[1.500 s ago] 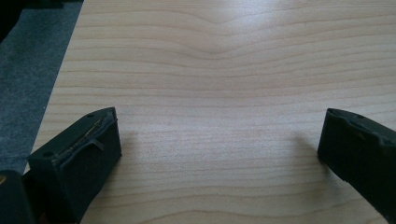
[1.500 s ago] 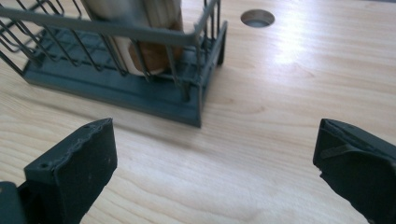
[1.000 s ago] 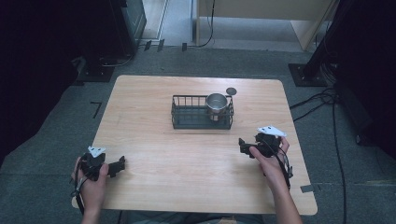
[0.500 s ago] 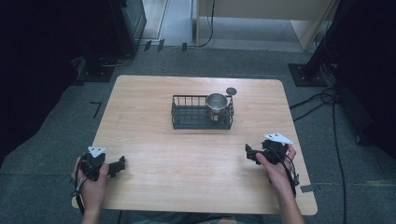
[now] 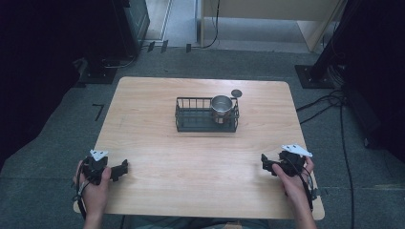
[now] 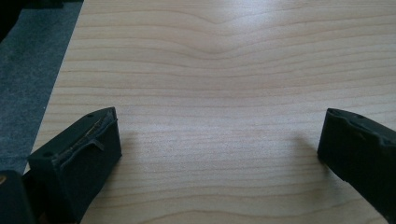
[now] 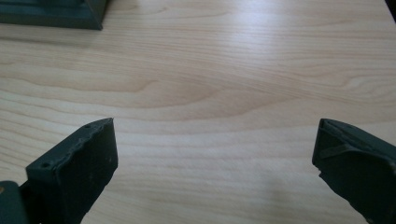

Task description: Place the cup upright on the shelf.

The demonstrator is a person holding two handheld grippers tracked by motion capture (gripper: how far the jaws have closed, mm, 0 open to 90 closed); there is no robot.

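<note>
A black wire basket (image 5: pixel 206 114) stands at the middle of the wooden table (image 5: pixel 157 95). A shiny metal cup (image 5: pixel 221 105) sits upright in its right end. Just behind the basket a small dark round disc (image 5: pixel 236 93) lies on the wood. My left gripper (image 5: pixel 119 169) rests low at the near left corner, its jaws wide apart over bare wood (image 6: pixel 219 140). At the near right my right gripper (image 5: pixel 265 164) points left, open with nothing between its fingers (image 7: pixel 215 144). The basket's base corner (image 7: pixel 51 16) shows at the top left of the right gripper view.
Grey carpet (image 5: pixel 57 143) surrounds the table, and its edge lies close to my left gripper (image 6: pixel 28 70). Dark equipment stands and cables (image 5: pixel 334 100) sit on the floor at the right and back left. Open wood lies between the grippers and the basket.
My right gripper has drawn back toward the near edge and slightly right, away from the basket. The left gripper has stayed in place.
</note>
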